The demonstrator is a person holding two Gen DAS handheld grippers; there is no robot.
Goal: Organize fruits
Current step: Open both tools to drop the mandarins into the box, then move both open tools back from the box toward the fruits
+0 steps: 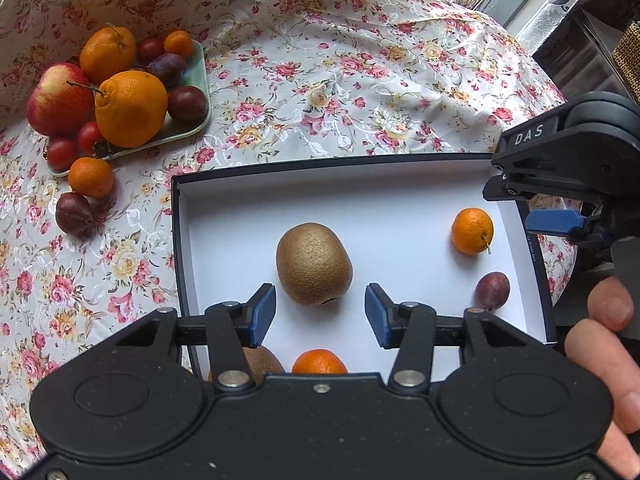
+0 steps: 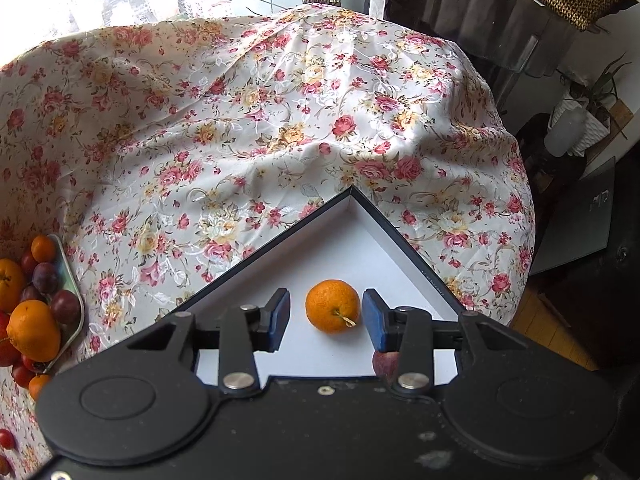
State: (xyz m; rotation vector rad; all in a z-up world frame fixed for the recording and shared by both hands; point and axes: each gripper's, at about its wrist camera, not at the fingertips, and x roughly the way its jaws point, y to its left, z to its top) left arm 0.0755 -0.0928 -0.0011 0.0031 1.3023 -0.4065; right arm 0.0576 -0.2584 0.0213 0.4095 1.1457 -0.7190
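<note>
My left tongs (image 1: pixel 320 314) stand apart with a kiwi (image 1: pixel 314 263) lying free on the box floor between and just ahead of the pads; neither pad touches it. My right tongs (image 2: pixel 326 318) are also parted, bracketing a small mandarin (image 2: pixel 333 311) near the box corner, with a sliver of white showing on each side, so I judge nothing is gripped.

Both fruits are round and sit loose on a smooth white floor. If I pull either hand away at a slant, a pad could clip its fruit and set it rolling. The kiwi could run toward the plum (image 1: pixel 493 291) or the near mandarin (image 1: pixel 319 361). The stalk on the right-hand mandarin points at the right pad and might snag.

The box (image 1: pixel 176 240) has low dark walls, which I must clear when leaving. The right tongs hang over the far right wall in the left view, close to my left hand's path, so the two could knock if both swing leftward together.

Left on the floral bench (image 1: pixel 300 92), the green tray (image 1: pixel 200 80) holds oranges, an apple (image 1: pixel 60 100) and plums, with a mandarin (image 1: pixel 90 177) and a plum (image 1: pixel 74 213) loose beside it.
</note>
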